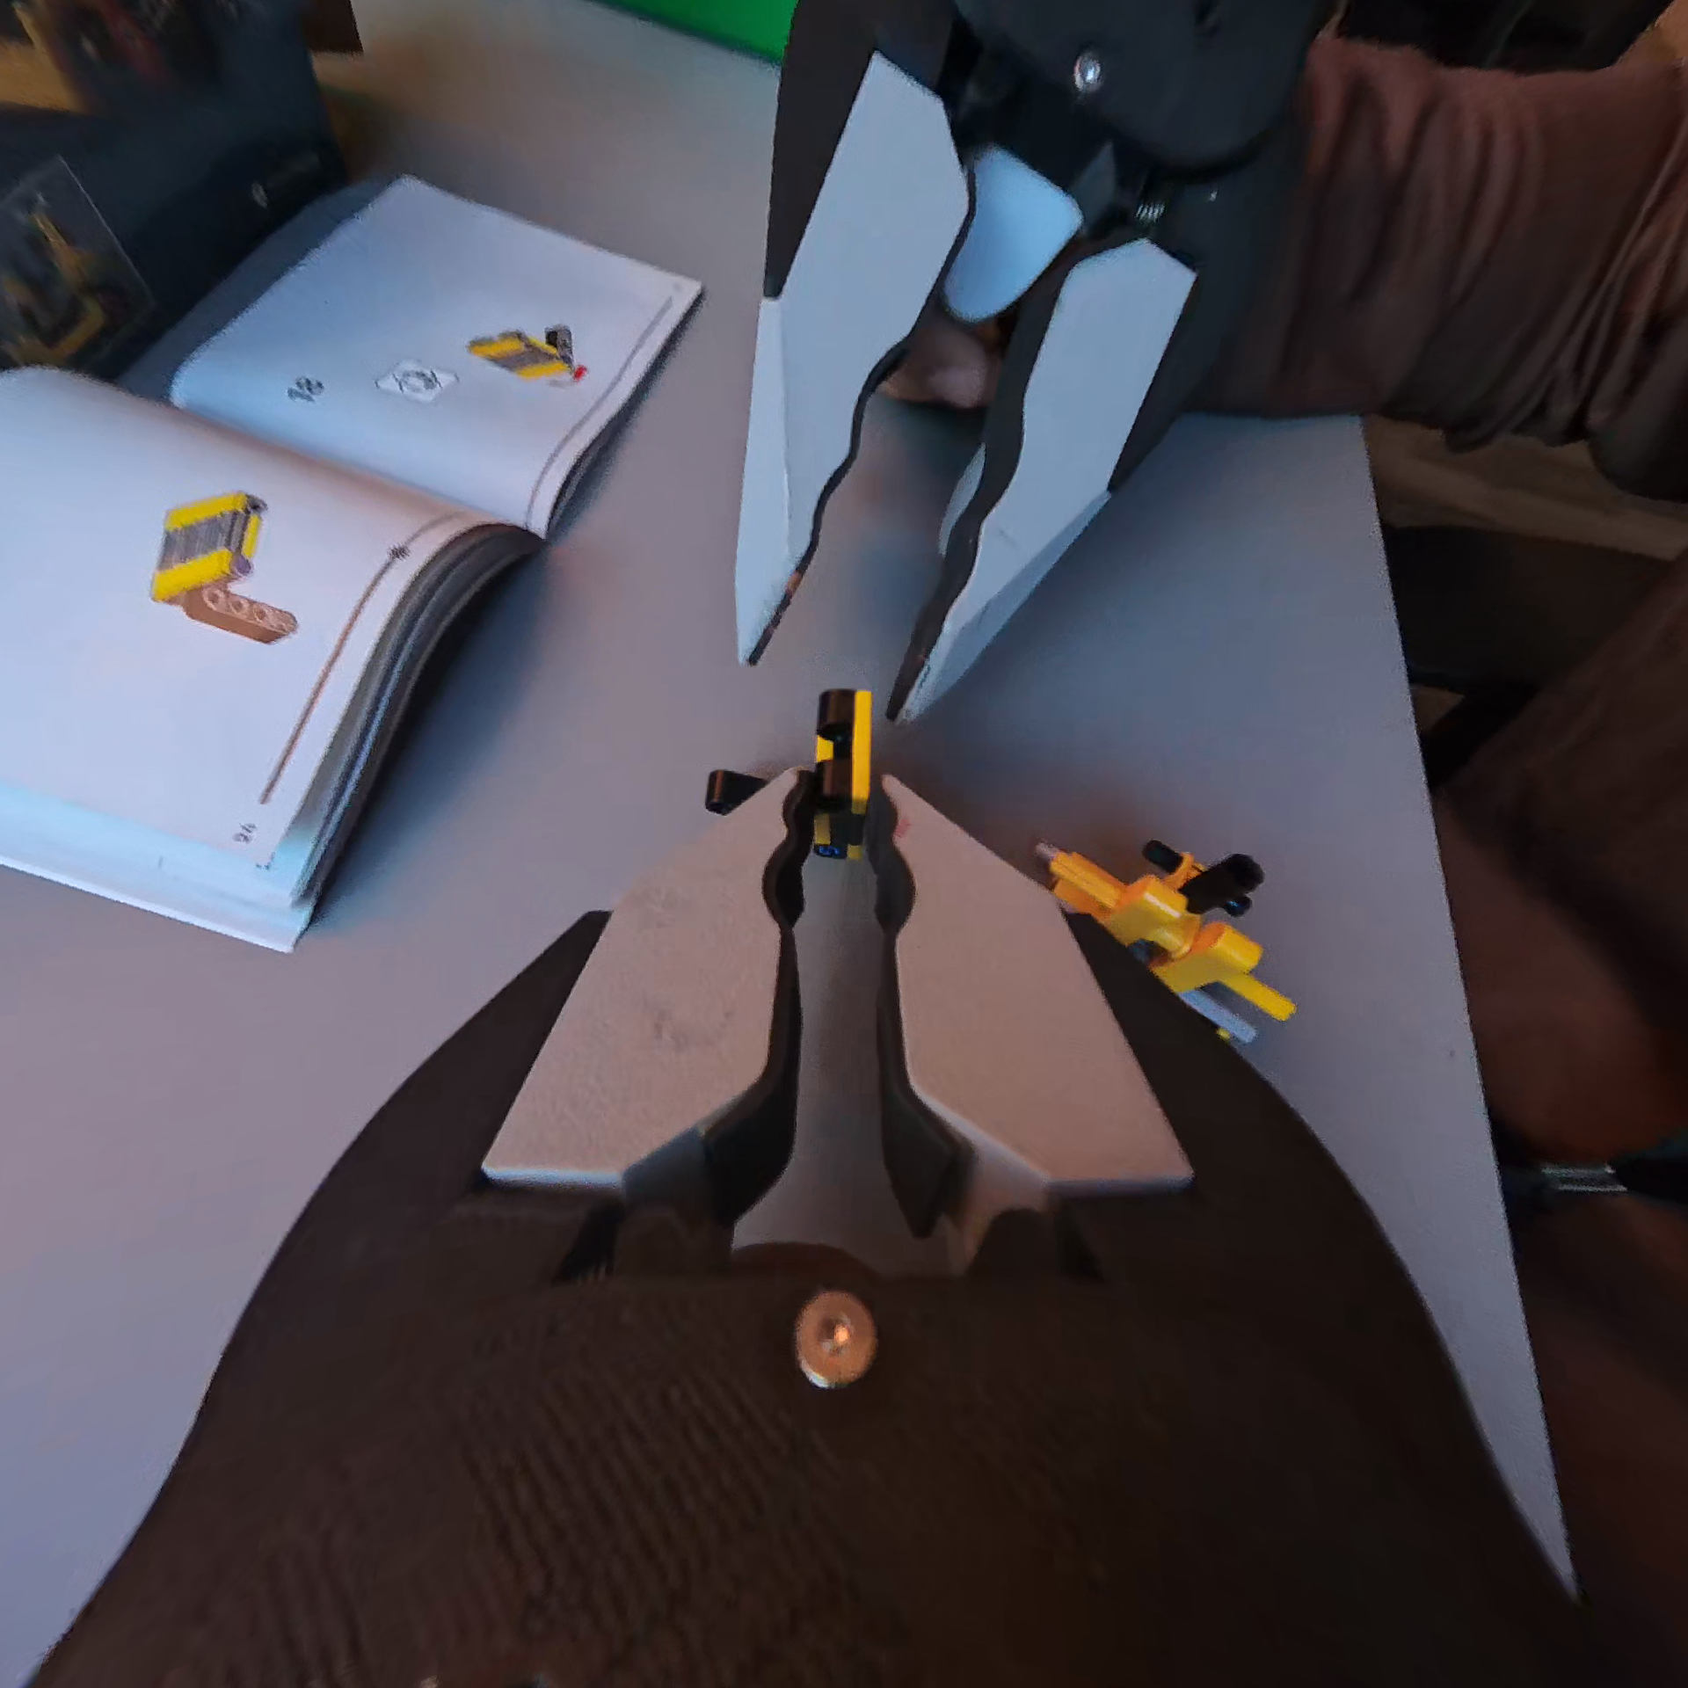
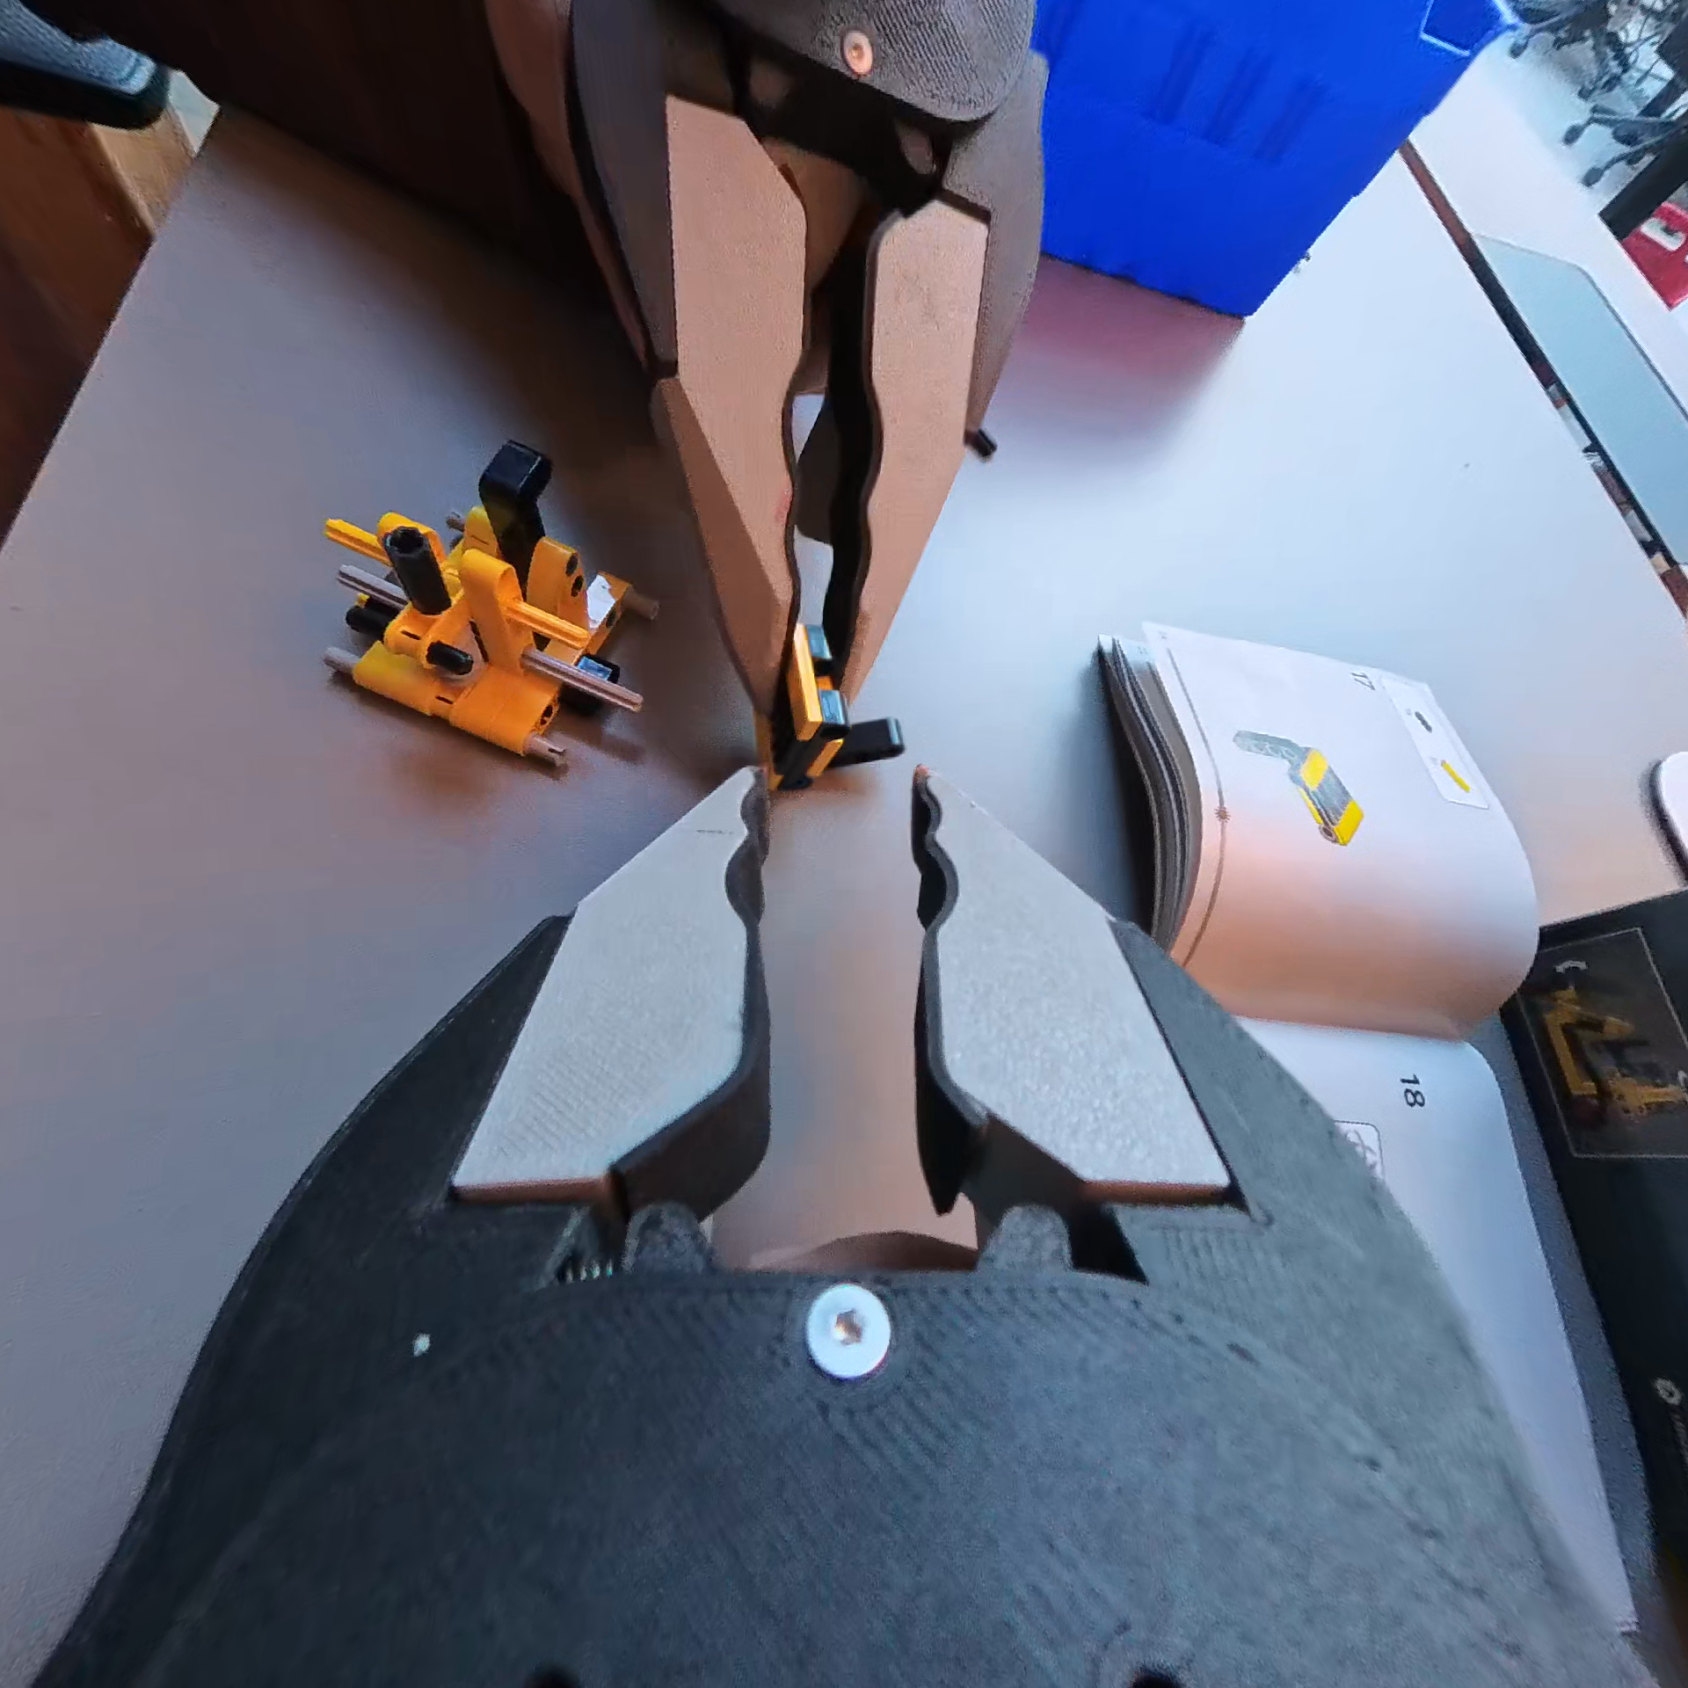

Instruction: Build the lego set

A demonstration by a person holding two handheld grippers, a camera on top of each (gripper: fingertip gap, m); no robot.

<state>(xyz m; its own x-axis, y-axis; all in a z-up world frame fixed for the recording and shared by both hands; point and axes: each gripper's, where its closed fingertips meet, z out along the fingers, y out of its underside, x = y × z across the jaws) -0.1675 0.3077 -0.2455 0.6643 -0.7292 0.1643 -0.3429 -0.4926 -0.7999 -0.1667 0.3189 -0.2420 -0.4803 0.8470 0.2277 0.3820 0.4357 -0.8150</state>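
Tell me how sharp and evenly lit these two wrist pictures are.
Left wrist view: soft overall, the open booklet smeared, edges dark, the table bluish. Right wrist view: crisper, the yellow assembly sharp, but the table goes from brown shade to pale light; wide-angle bending curves its edges.

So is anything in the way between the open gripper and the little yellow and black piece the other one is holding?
Nothing visible. The right gripper is open, just short of the small yellow-and-black piece clamped in the left gripper. Only bare table shows between them.
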